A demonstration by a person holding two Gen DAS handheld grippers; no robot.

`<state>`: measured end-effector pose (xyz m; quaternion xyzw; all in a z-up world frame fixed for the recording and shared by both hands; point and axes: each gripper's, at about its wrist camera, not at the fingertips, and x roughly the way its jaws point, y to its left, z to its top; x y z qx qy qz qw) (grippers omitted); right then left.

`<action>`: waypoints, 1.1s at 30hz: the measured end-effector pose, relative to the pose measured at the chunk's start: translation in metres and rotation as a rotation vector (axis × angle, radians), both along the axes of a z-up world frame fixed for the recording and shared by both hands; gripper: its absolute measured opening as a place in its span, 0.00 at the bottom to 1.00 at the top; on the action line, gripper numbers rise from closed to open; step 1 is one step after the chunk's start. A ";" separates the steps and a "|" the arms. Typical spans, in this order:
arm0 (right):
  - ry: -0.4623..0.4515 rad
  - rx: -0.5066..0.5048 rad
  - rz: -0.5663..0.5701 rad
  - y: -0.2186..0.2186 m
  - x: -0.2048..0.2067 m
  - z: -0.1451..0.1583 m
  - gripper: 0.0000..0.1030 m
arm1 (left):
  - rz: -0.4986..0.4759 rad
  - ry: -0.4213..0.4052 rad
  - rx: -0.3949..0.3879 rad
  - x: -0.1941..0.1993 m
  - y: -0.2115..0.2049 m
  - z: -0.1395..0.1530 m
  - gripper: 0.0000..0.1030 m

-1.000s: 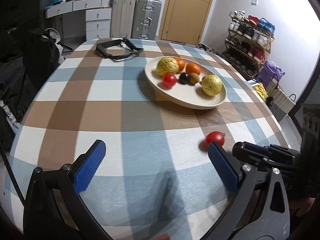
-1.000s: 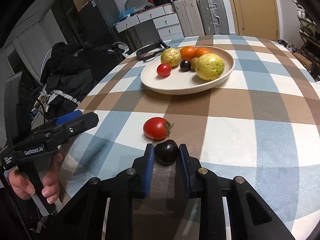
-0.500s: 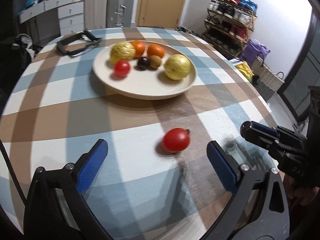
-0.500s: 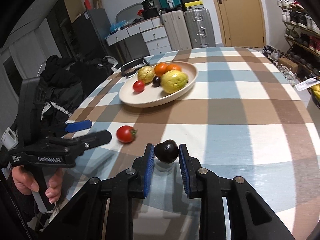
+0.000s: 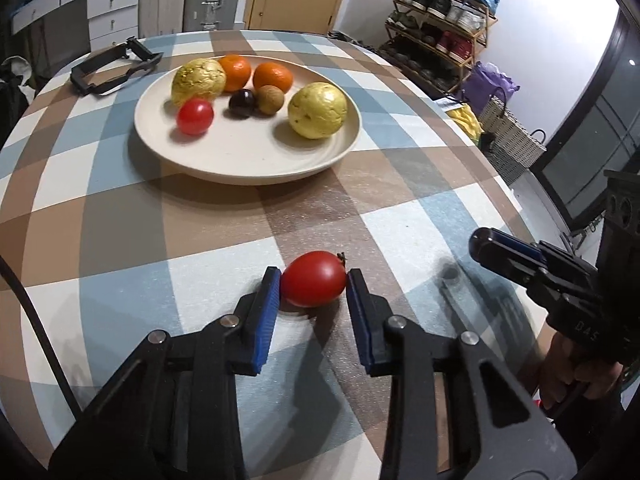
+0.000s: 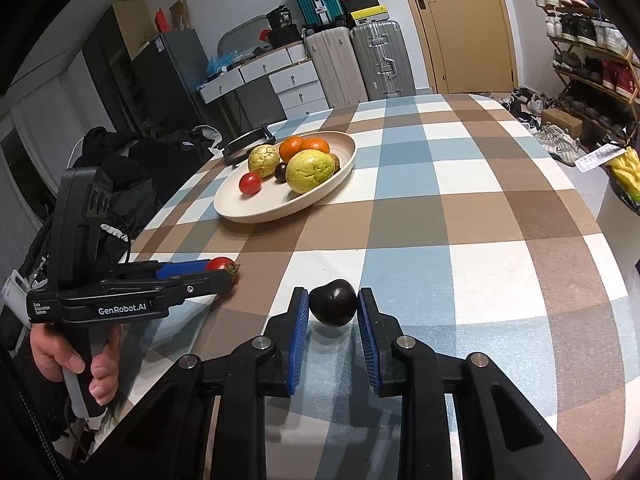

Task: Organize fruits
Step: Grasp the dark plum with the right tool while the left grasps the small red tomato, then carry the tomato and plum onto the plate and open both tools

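Note:
A cream plate (image 5: 240,160) on the checked table holds two yellow fruits, two oranges, a red tomato (image 5: 195,116), a dark plum and a brown fruit; it also shows in the right wrist view (image 6: 256,210). My left gripper (image 5: 313,285) is shut on a red tomato (image 5: 313,284) that rests on the table in front of the plate; it also shows in the right wrist view (image 6: 219,265). My right gripper (image 6: 333,303) is shut on a dark plum (image 6: 333,307) and holds it above the table.
A black strap-like frame (image 5: 112,66) lies on the table behind the plate. The right gripper's tip (image 5: 504,250) is close to the right of the tomato. Suitcases, drawers and a shoe rack (image 5: 440,0) stand around the table.
My left gripper moved in on the loose tomato and closed from wide open onto it. My right gripper lifted the plum higher above the table.

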<state>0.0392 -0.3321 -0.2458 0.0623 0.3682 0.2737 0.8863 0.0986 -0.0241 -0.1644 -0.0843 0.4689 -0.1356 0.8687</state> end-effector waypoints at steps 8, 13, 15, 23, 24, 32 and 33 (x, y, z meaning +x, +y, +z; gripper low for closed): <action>-0.003 -0.001 -0.005 0.002 0.002 0.003 0.25 | -0.013 -0.037 -0.010 -0.003 0.002 0.010 0.30; -0.014 -0.007 -0.011 0.003 0.005 0.011 0.25 | -0.012 -0.060 -0.030 -0.003 0.010 0.020 0.30; -0.021 -0.003 -0.011 0.005 0.008 0.017 0.25 | -0.005 -0.072 -0.041 -0.001 0.016 0.024 0.30; -0.054 0.005 0.016 0.025 0.033 0.042 0.25 | 0.055 -0.138 -0.072 0.020 0.050 0.050 0.30; -0.057 0.007 0.020 0.028 0.036 0.045 0.25 | 0.065 -0.146 -0.074 0.024 0.055 0.053 0.30; -0.083 0.023 0.061 0.060 0.073 0.068 0.25 | 0.143 -0.169 -0.083 0.061 0.099 0.060 0.30; -0.085 0.024 0.068 0.064 0.077 0.070 0.25 | 0.151 -0.168 -0.082 0.065 0.104 0.060 0.30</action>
